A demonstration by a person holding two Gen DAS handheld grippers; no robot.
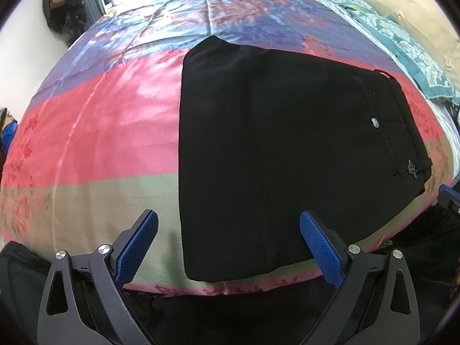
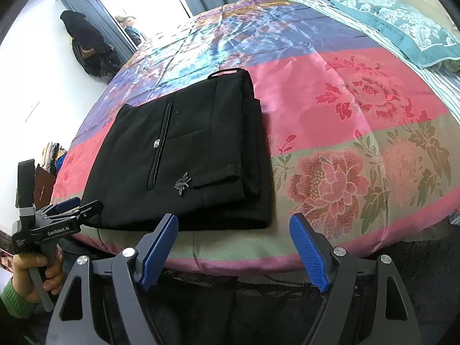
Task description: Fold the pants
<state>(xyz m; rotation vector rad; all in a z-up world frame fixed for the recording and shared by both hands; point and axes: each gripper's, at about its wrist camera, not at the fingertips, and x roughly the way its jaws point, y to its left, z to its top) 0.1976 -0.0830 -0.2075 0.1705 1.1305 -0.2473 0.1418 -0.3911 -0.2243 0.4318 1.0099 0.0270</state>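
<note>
Currently: left gripper [image 1: 228, 245], fingers spread, nothing held; black pants [image 1: 273, 155] just ahead, between and past its fingertips, folded into compact stack on bedspread [image 1: 95, 143]. Right gripper [image 2: 234, 247], fingers spread, empty; pants ahead-left. Fold looks approx. done; maybe tidy edges.

Floral satin bedspread [image 2: 359, 109], teal pillow [image 2: 402, 26], possibly bags [image 2: 86, 46] by wall

Both grippers, left [image 1: 228, 247] and right [image 2: 233, 251], have black frames, silver screws and ribbed blue pads [image 2: 309, 254]; white "GenRobot.AI" lettering; bare hand [image 2: 37, 270], green sleeve [image 2: 14, 300].
</note>
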